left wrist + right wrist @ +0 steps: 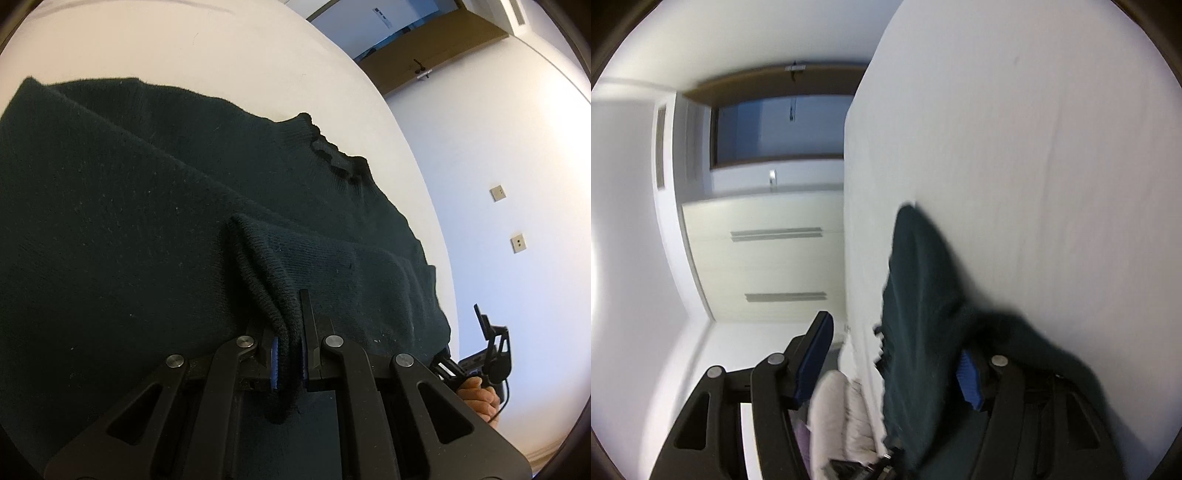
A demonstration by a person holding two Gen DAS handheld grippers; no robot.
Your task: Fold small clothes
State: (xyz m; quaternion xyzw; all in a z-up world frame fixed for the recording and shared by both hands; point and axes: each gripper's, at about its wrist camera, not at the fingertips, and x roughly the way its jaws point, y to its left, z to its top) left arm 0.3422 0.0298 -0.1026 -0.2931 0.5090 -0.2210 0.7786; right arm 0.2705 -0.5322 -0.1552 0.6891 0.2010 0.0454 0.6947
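- We are clamping the left gripper (288, 363) on the ribbed cuff (266, 295) of a dark green knitted sweater (129, 221), the blue pads pressed together on the bunched knit.
- The sweater is lying spread over the white table (221, 48), its frilled collar (332, 155) pointing toward the far edge, and the sleeve we are holding is resting across the body.
- We are holding the right gripper (897, 365) rolled on its side at the table edge, jaws standing apart; sweater fabric is lying between them, but the view is blurred and no pad is pressing on it.
- In the left view, the other hand (478, 398) is showing just past the sweater's near corner.
- Risks as we judge them: the left grip is catching only the cuff's rim, so a quick pull could be slipping it free or stretching the knit.
- If the right jaws are closing here, they could be grabbing several layers or missing the hem.
- Dragging instead of lifting could be rumpling the body and skewing the fold.
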